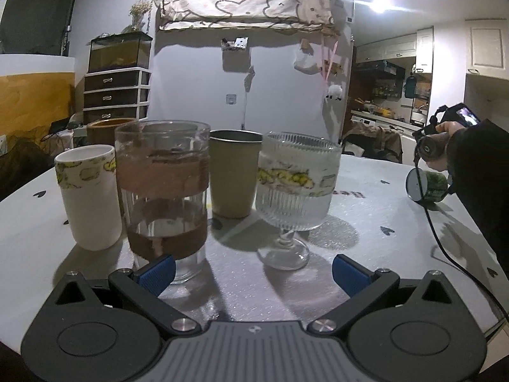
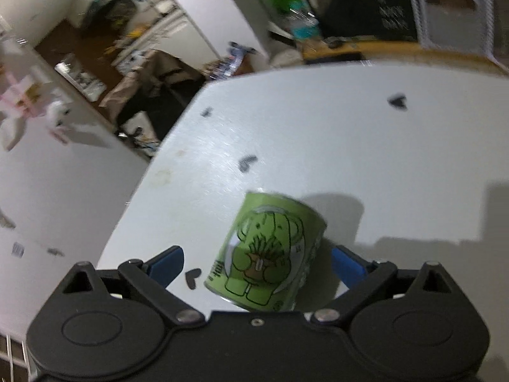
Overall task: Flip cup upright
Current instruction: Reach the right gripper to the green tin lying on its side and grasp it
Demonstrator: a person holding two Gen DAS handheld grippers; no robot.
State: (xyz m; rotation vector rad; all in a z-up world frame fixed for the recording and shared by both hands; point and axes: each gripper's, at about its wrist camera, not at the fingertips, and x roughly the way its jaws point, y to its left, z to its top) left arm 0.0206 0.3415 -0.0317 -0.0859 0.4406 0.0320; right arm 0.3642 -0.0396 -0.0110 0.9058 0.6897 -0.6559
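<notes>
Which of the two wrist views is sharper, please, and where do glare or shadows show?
Left wrist view: sharp, two ceiling lights flare at upper right, and the ribbed stemmed glass casts a shadow on the white table. Right wrist view: motion-blurred, mostly in the background; the green cartoon cup stays readable, its shadow falling rightward.

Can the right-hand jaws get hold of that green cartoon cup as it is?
Probably yes. The green cup already sits tilted between the open jaws of the right gripper, with only bare table around it. Whether either jaw touches it is unclear.
</notes>
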